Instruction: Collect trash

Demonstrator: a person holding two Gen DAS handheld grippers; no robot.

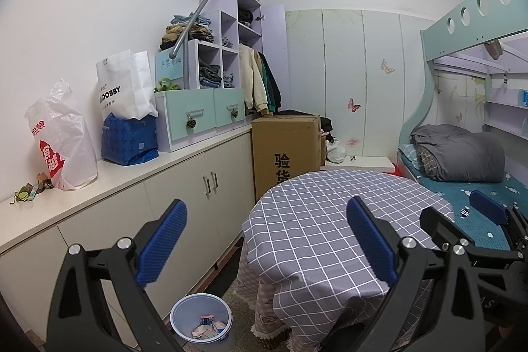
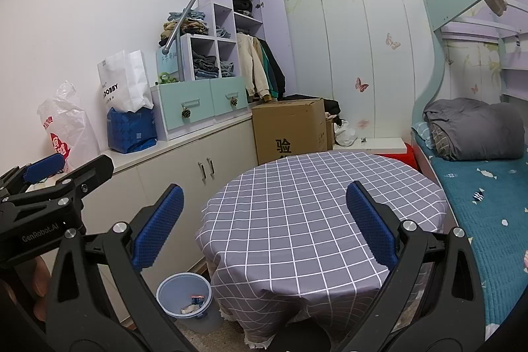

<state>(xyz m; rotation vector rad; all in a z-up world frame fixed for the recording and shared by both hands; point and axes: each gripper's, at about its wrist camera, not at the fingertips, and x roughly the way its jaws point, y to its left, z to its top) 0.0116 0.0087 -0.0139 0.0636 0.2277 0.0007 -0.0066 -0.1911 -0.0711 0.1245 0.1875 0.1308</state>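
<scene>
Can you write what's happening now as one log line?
left gripper: open, empty | right gripper: open, empty | trash bin: holds wrappers

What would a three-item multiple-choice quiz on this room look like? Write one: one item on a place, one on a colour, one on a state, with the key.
1. Where does the waste bin stand?
A. On the bed
B. On the floor beside the round table
C. On the cabinet counter

2. What colour are the pads on the left gripper?
A. Blue
B. Red
C. Yellow

3. What state is the right gripper in?
A. Shut on a wrapper
B. Shut on the tablecloth
C. Open, holding nothing

Key: 1 B, the bin sits on the floor between the table's draped cloth and the white cabinets. 2 A, both ribbed pads are blue. 3 C, its fingers stand wide apart with only the checked cloth showing behind the gap.
</scene>
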